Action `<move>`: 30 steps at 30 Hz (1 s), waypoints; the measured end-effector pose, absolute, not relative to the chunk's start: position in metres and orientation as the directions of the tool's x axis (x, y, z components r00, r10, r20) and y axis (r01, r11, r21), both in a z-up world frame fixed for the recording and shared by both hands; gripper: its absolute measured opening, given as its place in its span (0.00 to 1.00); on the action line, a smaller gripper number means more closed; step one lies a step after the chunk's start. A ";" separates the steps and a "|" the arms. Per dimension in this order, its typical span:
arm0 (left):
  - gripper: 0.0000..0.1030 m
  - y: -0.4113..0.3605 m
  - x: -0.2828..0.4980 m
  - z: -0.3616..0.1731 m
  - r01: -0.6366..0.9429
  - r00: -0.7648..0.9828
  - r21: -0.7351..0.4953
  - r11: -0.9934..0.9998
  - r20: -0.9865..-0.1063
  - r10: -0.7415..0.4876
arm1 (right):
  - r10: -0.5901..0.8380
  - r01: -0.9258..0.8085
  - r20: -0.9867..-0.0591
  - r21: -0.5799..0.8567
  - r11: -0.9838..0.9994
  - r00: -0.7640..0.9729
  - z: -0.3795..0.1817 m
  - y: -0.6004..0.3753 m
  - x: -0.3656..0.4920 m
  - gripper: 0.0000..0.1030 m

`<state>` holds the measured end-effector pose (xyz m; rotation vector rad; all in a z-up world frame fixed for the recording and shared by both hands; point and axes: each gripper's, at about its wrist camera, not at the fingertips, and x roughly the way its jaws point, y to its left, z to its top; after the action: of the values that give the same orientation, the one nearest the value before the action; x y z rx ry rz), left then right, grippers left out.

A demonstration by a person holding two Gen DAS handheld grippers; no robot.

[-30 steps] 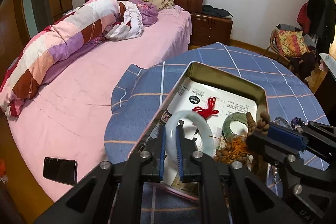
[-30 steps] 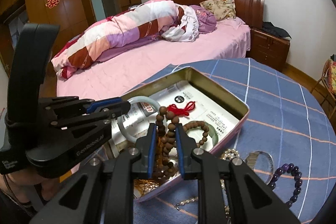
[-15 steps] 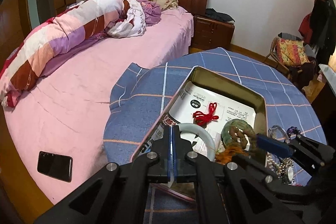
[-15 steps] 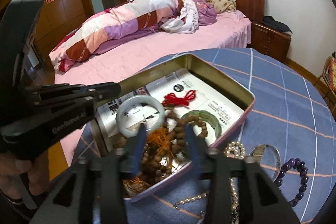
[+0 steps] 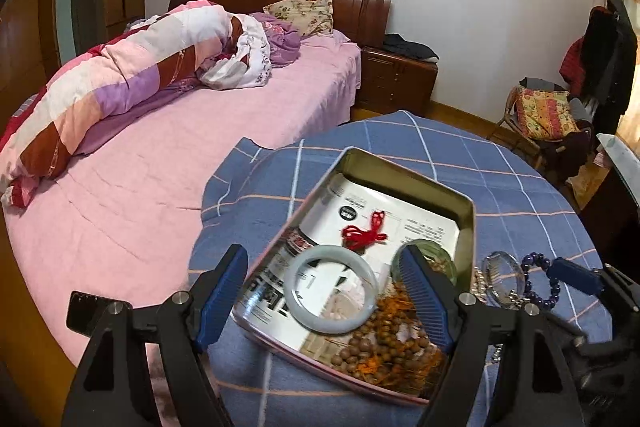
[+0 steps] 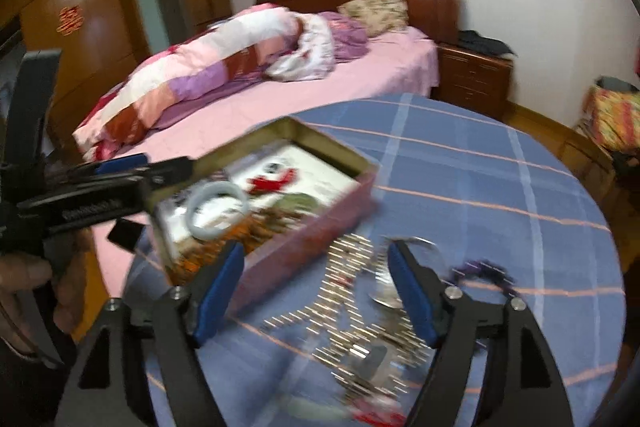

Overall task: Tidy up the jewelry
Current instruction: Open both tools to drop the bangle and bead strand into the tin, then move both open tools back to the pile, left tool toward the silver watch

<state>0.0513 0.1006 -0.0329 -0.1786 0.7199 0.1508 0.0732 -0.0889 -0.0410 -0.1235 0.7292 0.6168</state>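
An open metal tin (image 5: 404, 167) stands on the blue checked tablecloth (image 5: 400, 139). In it lie a white jade bangle (image 5: 332, 295), a red knotted cord (image 5: 366, 233), a green bangle (image 5: 446, 257) and brown wooden beads with an orange tassel (image 5: 384, 343). My left gripper (image 5: 322, 251) hovers over the white bangle, its jaws opening wide and not touching it. My right gripper (image 6: 316, 251) is to the right of the tin (image 6: 320, 231), its jaws opening above a blurred pile of pearl and silver chains (image 6: 344, 291). A purple bead bracelet (image 6: 484, 271) lies further right.
A clear ring (image 5: 500, 279) lies on the cloth by the tin. Left of the round table stands a pink bed (image 5: 160, 167) with a rolled quilt and a black phone (image 5: 92, 311). A nightstand (image 5: 396, 79) and a chair with clothes (image 5: 548, 119) are behind.
The left gripper let go of the white bangle, shut, then opened wide. The right gripper dropped the wooden beads into the tin, opened, and swung right over the loose chains.
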 end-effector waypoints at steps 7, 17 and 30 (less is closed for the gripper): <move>0.76 0.067 0.046 -0.033 -0.127 0.746 -0.093 0.988 -0.666 0.033 | 0.414 -0.459 -0.667 0.119 0.880 0.620 -0.049 -0.142 0.073 0.78; 0.76 0.015 0.033 -0.036 -0.006 0.738 -0.048 0.999 -0.674 -0.028 | 0.358 -0.384 -0.690 0.125 0.915 0.629 -0.068 -0.180 0.060 0.82; 0.76 -0.056 0.044 -0.054 0.148 0.697 0.031 0.988 -0.713 -0.082 | 0.290 -0.333 -0.706 0.082 0.939 0.646 -0.078 -0.204 0.055 0.85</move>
<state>0.0440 -0.0559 -0.0541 0.0885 0.7897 -0.1288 0.0550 -0.2040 -0.0779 -0.0575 0.7927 0.3550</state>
